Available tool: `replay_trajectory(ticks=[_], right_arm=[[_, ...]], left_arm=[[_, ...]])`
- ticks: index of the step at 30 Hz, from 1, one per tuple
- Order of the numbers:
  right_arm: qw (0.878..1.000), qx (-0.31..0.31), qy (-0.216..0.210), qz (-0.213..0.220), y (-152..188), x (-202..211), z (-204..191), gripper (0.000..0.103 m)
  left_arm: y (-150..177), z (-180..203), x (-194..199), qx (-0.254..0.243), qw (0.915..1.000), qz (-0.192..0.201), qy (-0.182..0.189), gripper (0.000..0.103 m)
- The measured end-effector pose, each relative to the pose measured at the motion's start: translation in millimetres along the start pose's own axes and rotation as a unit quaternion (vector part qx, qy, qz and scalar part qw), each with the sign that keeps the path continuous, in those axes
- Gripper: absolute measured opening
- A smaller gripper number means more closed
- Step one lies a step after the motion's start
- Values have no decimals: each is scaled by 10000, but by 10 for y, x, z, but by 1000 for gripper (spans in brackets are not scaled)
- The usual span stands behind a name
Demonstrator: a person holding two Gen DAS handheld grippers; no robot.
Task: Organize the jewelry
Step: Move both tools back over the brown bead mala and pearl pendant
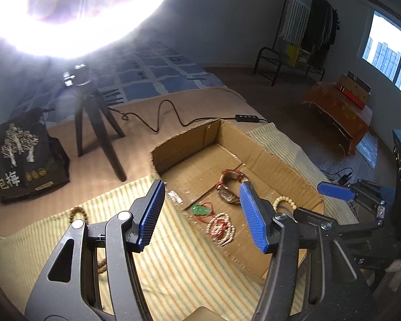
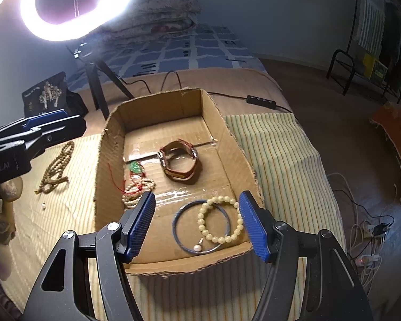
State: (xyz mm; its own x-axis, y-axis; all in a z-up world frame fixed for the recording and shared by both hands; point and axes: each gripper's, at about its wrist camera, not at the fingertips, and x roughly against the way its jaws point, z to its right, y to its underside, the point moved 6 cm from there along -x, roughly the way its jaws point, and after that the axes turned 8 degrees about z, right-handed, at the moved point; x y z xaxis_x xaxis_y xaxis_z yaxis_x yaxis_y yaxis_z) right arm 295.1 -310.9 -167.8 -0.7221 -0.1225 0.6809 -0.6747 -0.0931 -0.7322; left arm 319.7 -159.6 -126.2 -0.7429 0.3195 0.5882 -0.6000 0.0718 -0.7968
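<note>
The brown wooden bead necklace [image 2: 56, 169] is lying outside the open cardboard box [image 2: 104, 144] — nearer the left gripper [image 1: 201, 215]; both it and the right gripper [image 2: 196, 226] are gaping, empty.

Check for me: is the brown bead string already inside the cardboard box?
No, the brown bead string lies on the striped cloth outside the cardboard box.

We see the cardboard box [image 2: 228, 139] open at the top, its far half of floor bare. Its raised walls block any sideways entry. Behind it, the ring light tripod [image 1: 93, 123] and cable [image 1: 171, 112] crowd the far side; the striped cloth [image 2: 280, 155] on the right lies free.
</note>
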Motion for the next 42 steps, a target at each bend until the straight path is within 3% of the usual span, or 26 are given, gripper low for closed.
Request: replay_trajectory(ticks=[27, 42], right_arm=[[9956, 559, -581, 469, -210, 334, -1081, 64], [9925, 762, -888, 344, -148, 218, -1518, 64]], left_arm=[[98, -922, 1056, 52, 9961, 478, -740, 60], [403, -1502, 1248, 164, 9942, 280, -1022, 60]])
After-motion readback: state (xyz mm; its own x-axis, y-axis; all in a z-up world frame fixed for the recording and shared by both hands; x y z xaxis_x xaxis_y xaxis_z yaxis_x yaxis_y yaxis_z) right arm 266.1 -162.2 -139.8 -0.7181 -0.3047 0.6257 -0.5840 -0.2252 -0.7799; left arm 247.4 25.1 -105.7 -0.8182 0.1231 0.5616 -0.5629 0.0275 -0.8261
